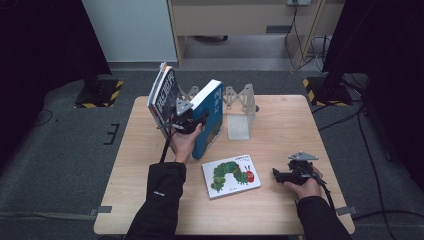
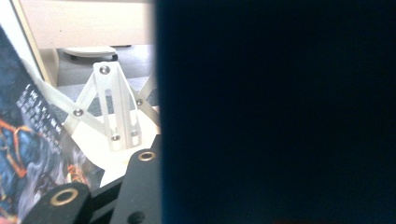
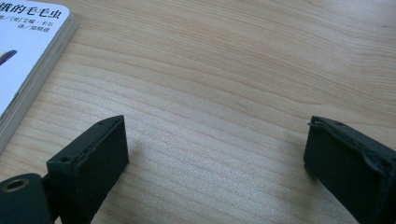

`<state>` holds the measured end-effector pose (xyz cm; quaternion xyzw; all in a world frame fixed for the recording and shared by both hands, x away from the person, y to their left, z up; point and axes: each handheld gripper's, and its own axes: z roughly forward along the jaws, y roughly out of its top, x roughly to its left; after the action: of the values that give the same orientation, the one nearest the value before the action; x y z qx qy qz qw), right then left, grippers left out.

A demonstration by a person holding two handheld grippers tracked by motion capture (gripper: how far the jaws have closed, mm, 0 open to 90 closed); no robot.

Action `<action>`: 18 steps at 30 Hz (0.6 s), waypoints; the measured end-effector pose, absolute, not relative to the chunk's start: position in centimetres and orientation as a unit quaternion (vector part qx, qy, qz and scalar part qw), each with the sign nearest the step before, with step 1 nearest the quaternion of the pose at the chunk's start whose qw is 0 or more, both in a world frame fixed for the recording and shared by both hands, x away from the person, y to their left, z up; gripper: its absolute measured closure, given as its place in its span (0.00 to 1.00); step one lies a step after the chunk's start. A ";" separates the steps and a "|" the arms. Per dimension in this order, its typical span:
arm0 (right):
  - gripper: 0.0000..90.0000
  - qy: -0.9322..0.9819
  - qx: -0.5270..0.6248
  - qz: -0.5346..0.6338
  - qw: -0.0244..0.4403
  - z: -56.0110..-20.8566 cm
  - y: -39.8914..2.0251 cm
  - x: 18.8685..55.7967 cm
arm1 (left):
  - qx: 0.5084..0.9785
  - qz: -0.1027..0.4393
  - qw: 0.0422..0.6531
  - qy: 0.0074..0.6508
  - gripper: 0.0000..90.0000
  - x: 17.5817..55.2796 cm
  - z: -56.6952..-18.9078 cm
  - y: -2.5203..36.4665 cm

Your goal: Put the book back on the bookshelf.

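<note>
A thick blue book (image 1: 212, 112) stands tilted on the wooden table (image 1: 285, 125), and my left gripper (image 1: 192, 122) is shut on it from the near side. In the left gripper view its dark cover (image 2: 280, 116) looms close on the right, beside one black finger (image 2: 140, 182). A dark-covered book (image 1: 162, 95) leans just left of it, its printed cover (image 2: 28, 140) at that view's left edge. My right gripper (image 1: 278, 175) rests low at the table's near right, open with bare wood between its jaws (image 3: 215, 154). A white caterpillar picture book (image 1: 231, 175) lies flat to its left, with a corner (image 3: 23, 56) in the right gripper view.
A white folding book rack (image 1: 240, 107) stands at the table's back middle, its slotted struts (image 2: 112, 107) behind the held book. Black stands with striped bases flank the table on the floor. Bare wood lies at the right and near left.
</note>
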<state>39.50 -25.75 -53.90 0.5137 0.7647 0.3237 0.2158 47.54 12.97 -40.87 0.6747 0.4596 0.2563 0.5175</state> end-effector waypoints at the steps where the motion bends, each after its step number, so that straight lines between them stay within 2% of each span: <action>1: 0.07 0.765 0.514 0.324 0.216 -53.9 -25.7 39.5 | 0.672 0.257 0.518 0.463 0.65 47.4 -41.0 13.1; 18: 0.07 0.764 0.514 0.324 0.217 -53.9 -25.7 39.5 | 0.665 0.275 0.525 0.454 0.64 46.2 -41.7 13.2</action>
<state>39.49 -25.73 -53.91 0.5135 0.7645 0.3236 0.2170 46.23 13.18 -41.71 0.6649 0.4543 0.2753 0.5252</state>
